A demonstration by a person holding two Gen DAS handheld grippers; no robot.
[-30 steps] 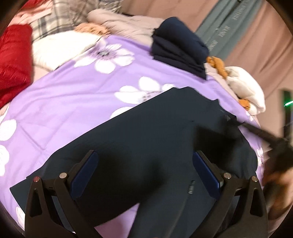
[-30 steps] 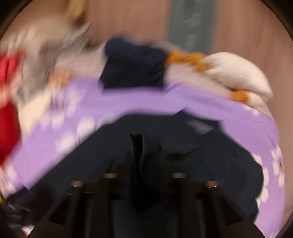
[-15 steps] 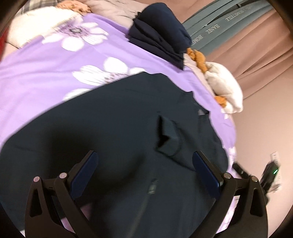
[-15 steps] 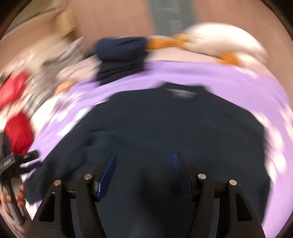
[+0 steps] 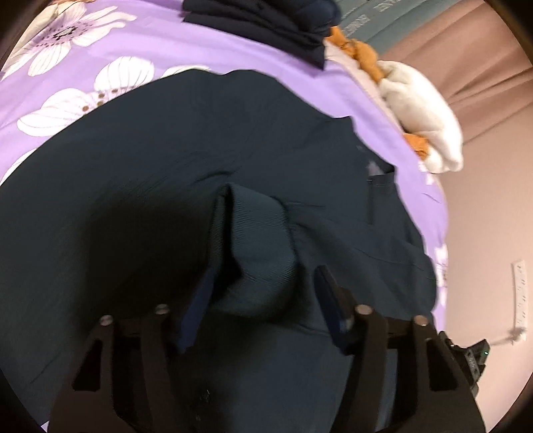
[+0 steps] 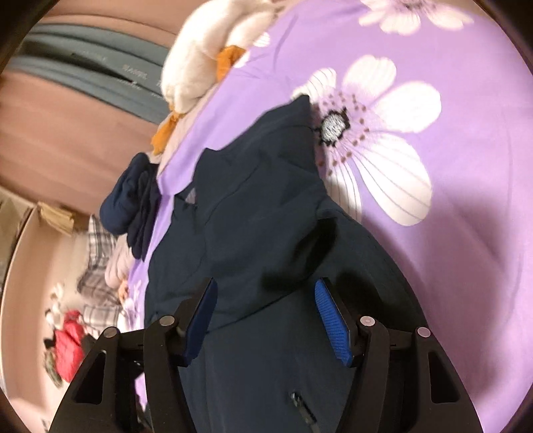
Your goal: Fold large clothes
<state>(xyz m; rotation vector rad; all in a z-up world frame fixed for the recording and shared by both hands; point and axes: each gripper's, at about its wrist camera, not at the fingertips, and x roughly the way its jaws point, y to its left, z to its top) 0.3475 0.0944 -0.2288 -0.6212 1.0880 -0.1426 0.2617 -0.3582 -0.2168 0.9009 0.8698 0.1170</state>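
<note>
A large dark navy jacket lies spread on a purple flowered bedsheet. One sleeve is folded over the body, and its ribbed cuff lies between the fingers of my left gripper, which is open with the jaws apart around the cuff. My right gripper is open, low over the jacket near its side edge, holding nothing. A zipper pull shows below it.
A stack of folded navy clothes sits at the far edge of the bed, with white and orange clothes beside it. Plaid and red garments lie further off. A curtain and wall stand behind the bed.
My right gripper let go of the sleeve cuff on the jacket body and swung to the jacket's side. My left gripper moved in over the cuff and narrowed its jaws.
</note>
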